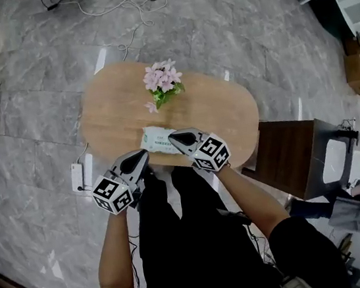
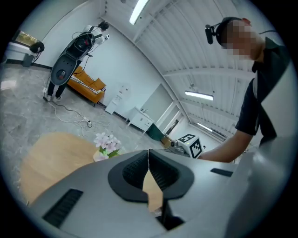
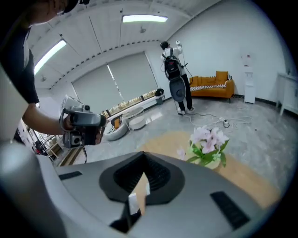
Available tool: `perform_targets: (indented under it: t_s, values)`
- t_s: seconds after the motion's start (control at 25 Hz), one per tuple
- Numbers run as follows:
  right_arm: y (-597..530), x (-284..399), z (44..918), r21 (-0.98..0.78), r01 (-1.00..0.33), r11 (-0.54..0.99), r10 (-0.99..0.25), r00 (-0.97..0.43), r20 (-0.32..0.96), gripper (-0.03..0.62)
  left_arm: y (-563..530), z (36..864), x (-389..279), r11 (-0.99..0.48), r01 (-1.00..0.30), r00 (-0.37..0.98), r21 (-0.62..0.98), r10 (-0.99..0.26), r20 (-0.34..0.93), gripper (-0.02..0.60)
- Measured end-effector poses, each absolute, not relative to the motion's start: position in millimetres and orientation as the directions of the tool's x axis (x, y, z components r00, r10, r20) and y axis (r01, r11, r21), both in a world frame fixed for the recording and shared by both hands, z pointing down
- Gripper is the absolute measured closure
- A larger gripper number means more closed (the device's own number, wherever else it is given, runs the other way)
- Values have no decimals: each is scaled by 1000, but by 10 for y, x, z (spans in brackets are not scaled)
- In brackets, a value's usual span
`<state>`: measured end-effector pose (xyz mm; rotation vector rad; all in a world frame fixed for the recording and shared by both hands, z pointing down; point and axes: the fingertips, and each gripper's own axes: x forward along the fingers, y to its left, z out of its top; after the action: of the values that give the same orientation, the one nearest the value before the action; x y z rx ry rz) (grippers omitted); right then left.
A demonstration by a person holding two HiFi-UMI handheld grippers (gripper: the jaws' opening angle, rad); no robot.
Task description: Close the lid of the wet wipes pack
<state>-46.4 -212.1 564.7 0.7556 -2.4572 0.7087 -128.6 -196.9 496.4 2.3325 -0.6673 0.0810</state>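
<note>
- I am holding the left gripper (image 1: 141, 157) and the right gripper (image 1: 176, 138) with their jaws pressed together and nothing in either, tips hanging over the near edge of the table (image 1: 228, 110).
- The wet wipes pack (image 1: 155, 139) is lying flat by that edge, just beside the right tip; I am not making out whether its lid is up.
- I am judging that one closed tip should press squarely on the lid's free edge while the other steadies the pack against sliding.
- A small pot (image 3: 213, 163) is holding pink flowers (image 1: 163, 77), behind the pack and apart from it.
</note>
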Motion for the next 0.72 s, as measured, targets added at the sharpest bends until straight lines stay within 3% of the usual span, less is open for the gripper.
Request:
perform_targets:
  t_s: [0.44, 0.72]
  values:
    - [-2026, -344, 3768, -277, -662, 697, -578, -746, 330, 585, -1848, 3759, -1424, -737, -429, 897, 523, -416, 150, 563]
    - [-1749, -305, 3067, -209, -637, 742, -606, -771, 196, 585, -1625, 3375, -1508, -769, -428, 895, 474, -434, 105, 563]
